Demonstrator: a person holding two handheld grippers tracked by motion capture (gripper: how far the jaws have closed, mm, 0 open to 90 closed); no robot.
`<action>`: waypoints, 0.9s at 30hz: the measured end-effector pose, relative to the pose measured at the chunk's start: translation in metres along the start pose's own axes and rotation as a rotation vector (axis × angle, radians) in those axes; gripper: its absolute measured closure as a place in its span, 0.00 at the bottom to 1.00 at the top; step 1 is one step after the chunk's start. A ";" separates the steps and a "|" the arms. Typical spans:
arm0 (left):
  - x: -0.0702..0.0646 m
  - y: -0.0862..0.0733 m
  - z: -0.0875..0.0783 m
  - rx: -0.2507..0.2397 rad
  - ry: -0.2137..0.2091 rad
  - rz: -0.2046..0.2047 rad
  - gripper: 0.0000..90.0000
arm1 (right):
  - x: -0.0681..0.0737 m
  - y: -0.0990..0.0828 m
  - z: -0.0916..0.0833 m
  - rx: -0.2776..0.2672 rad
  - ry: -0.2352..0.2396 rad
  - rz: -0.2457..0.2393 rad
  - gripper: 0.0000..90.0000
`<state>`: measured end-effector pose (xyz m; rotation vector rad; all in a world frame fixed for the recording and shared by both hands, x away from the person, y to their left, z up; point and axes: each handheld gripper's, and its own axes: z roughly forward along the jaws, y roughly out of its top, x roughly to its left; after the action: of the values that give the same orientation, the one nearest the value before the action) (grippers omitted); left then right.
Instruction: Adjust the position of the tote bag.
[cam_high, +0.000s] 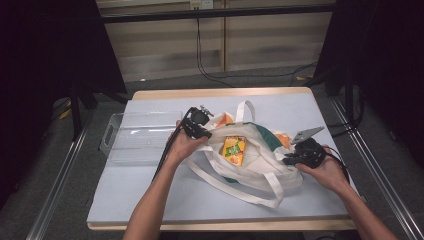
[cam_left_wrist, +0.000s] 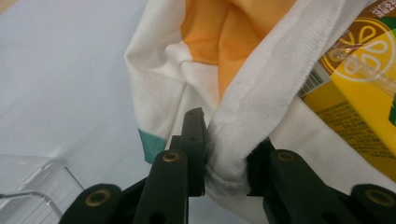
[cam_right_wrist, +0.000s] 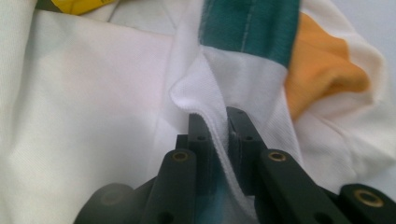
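Left gripper (cam_left_wrist: 225, 161) clenched on tote bag (cam_high: 260, 170) rim, right gripper (cam_right_wrist: 220, 140) on opposite rim. Risk: uneven pull, juice carton (cam_high: 234, 150) at frame centre slides out.

You have two grippers in play, the left gripper (cam_high: 204, 131) and the right gripper (cam_high: 295, 159), one in each of your two hands, and each is clamped on the rim of one tote bag (cam_high: 260, 170), a white cloth one with two long handles. Inside that bag lies one yellow juice carton (cam_high: 234, 150). Beside the bag you have one clear plastic tray (cam_high: 131, 140), and all of it sits on one table (cam_high: 150, 200).
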<state>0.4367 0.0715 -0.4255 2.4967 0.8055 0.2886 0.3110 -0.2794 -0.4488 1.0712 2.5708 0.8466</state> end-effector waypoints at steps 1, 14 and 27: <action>0.002 -0.001 -0.001 0.002 0.005 -0.009 0.85 | -0.003 -0.005 -0.005 0.011 -0.019 0.007 0.93; -0.017 0.010 0.011 0.043 -0.030 0.065 0.85 | -0.004 -0.003 0.003 -0.048 0.030 0.037 0.94; -0.027 0.006 0.033 0.031 -0.038 0.053 0.85 | -0.001 -0.002 0.021 -0.080 0.069 0.038 0.94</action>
<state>0.4287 0.0388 -0.4517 2.5476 0.7345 0.2487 0.3196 -0.2725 -0.4670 1.0891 2.5561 1.0035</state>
